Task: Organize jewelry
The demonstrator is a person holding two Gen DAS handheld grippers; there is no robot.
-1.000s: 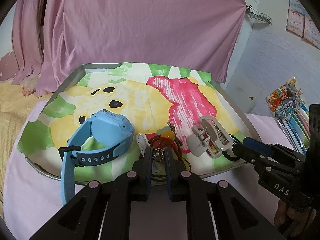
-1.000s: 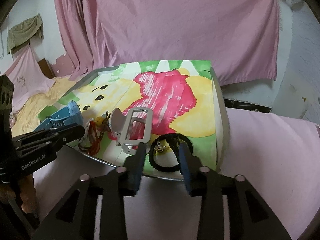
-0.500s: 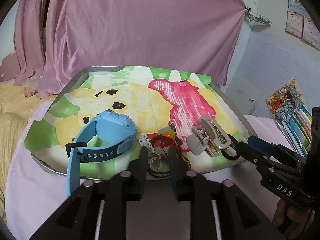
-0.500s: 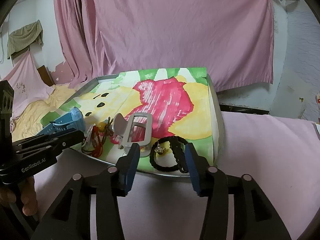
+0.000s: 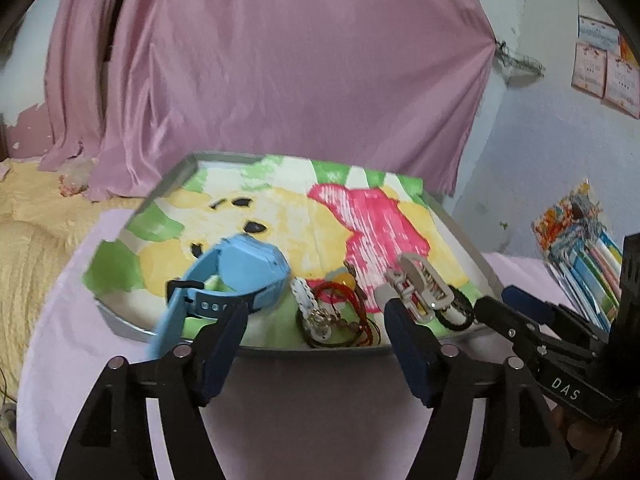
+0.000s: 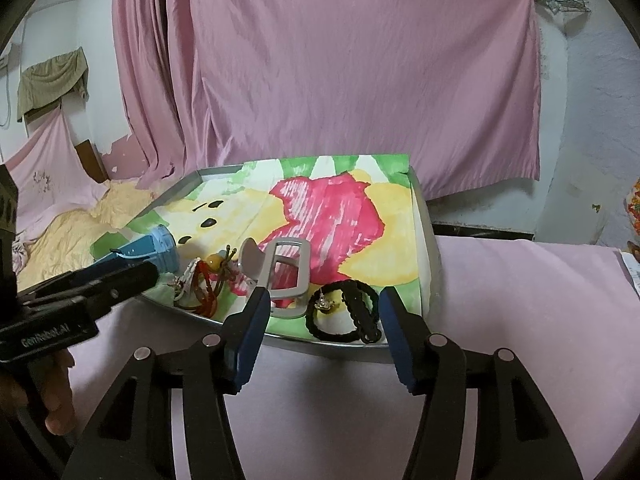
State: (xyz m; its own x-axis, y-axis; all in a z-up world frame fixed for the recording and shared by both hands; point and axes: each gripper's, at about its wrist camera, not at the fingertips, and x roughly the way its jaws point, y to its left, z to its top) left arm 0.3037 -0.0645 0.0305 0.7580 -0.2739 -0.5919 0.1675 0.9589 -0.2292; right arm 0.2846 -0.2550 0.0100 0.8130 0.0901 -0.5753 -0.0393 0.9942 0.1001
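A metal tray (image 5: 188, 168) (image 6: 424, 216) lined with a cartoon-print cloth holds the jewelry along its near edge. From left to right lie a blue watch (image 5: 240, 276) (image 6: 152, 250), a tangle of red cords and small charms (image 5: 340, 312) (image 6: 200, 284), a grey hair claw (image 5: 420, 288) (image 6: 280, 272) and a black braided bracelet (image 6: 348, 312) (image 5: 456, 312). My left gripper (image 5: 316, 316) is open just before the tray's rim, facing the cords. My right gripper (image 6: 320, 308) is open in front of the bracelet, with nothing between its fingers.
The tray rests on a pink sheet (image 6: 520, 300). A pink curtain (image 5: 280, 60) hangs behind. A yellow blanket (image 5: 28, 224) lies to the left and a stack of colourful books (image 5: 580, 248) to the right. A hand (image 6: 52, 392) holds the left gripper's handle.
My left gripper let go of the small charm piece, opened wide and drew back from the tray. My right gripper also pulled back and spread wider.
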